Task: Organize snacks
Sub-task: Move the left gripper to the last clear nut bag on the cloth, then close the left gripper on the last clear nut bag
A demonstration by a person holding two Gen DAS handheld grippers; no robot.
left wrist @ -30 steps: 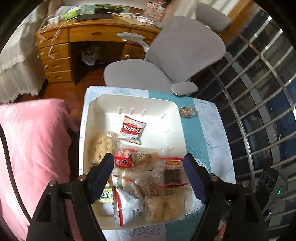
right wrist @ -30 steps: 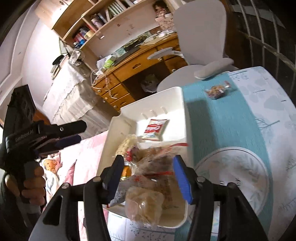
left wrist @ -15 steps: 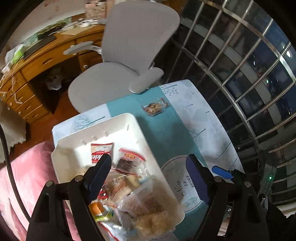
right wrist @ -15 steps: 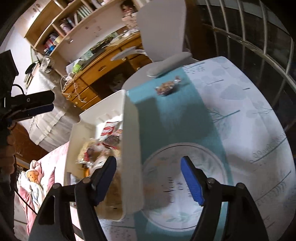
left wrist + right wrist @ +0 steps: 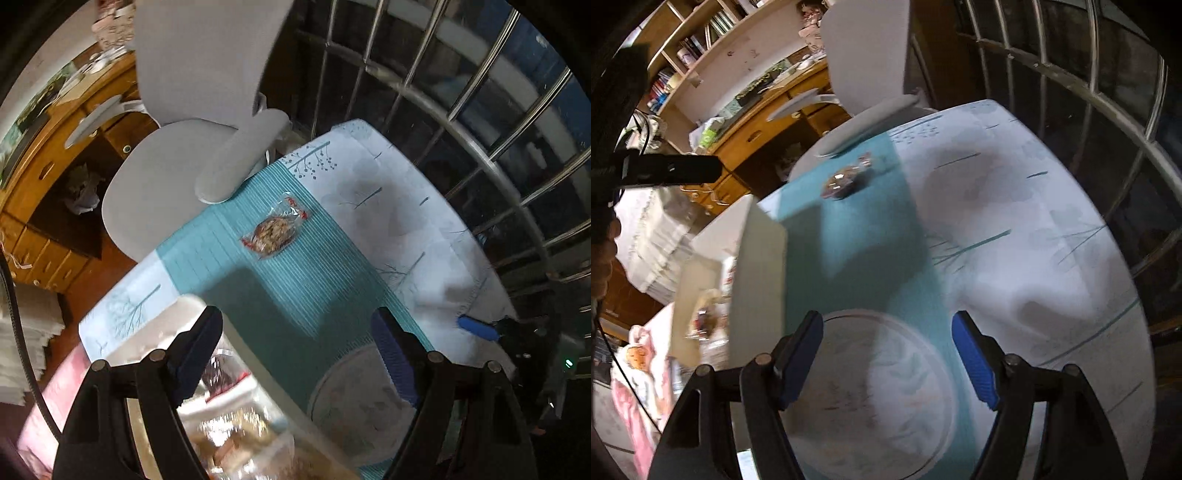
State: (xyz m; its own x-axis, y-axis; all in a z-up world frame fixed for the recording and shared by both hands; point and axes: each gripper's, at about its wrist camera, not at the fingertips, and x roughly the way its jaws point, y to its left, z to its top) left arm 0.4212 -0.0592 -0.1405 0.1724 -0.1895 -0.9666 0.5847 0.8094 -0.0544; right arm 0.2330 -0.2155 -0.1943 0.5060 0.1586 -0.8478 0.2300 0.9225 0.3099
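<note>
A clear snack packet (image 5: pixel 277 230) with brown contents lies alone on the teal strip of the tablecloth, near the table's far edge; it also shows in the right wrist view (image 5: pixel 846 179). A white bin (image 5: pixel 236 373) holding several wrapped snacks sits at the table's left; its side wall shows in the right wrist view (image 5: pixel 759 280). My left gripper (image 5: pixel 297 343) is open and empty, above the bin's right edge. My right gripper (image 5: pixel 886 354) is open and empty, above the round print on the cloth.
A grey office chair (image 5: pixel 192 110) stands against the table's far edge. A metal window grille (image 5: pixel 480 92) runs along the right. A wooden desk (image 5: pixel 768 110) stands behind. A pink bedcover (image 5: pixel 635 387) lies left of the table.
Both grippers have swung right and forward, away from over the bin toward the teal strip. The lone packet now sits nearer the middle of both views. Both grippers stay open.
</note>
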